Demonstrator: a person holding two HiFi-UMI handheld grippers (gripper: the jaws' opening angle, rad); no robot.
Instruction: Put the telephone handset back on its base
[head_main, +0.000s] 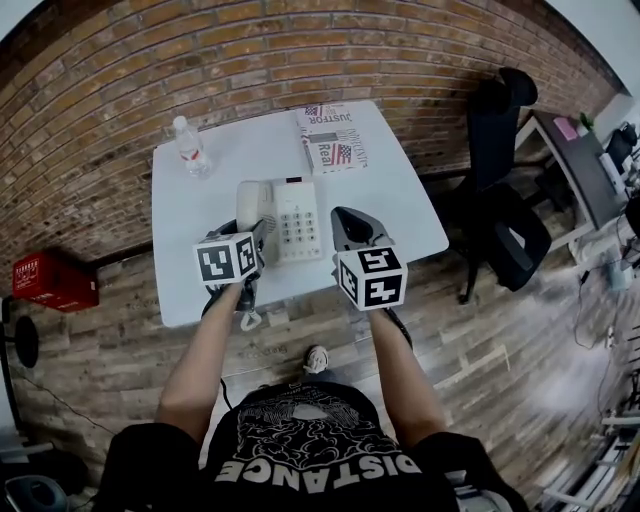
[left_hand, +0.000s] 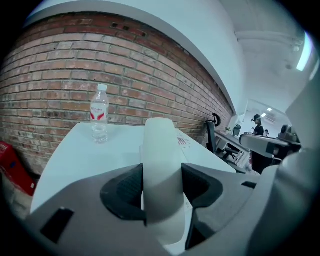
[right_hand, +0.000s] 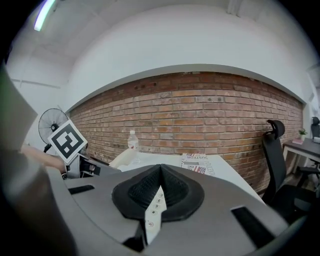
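A white telephone base (head_main: 299, 222) with a keypad sits in the middle of the white table (head_main: 400, 200). The white handset (head_main: 249, 205) lies lengthwise over the base's left side. My left gripper (head_main: 262, 233) is shut on it. In the left gripper view the handset (left_hand: 160, 165) fills the gap between both dark pads and runs away from the camera. I cannot tell whether it rests in the cradle. My right gripper (head_main: 348, 224) hovers just right of the base, shut and empty. In its own view the right gripper (right_hand: 159, 187) has its pads together, and a strip of keypad (right_hand: 151, 214) shows below.
A water bottle (head_main: 190, 147) stands at the table's far left corner. A printed paper (head_main: 332, 138) lies at the far edge. A brick wall runs behind the table. A black office chair (head_main: 500, 210) stands to the right and a red box (head_main: 55, 280) sits on the floor at left.
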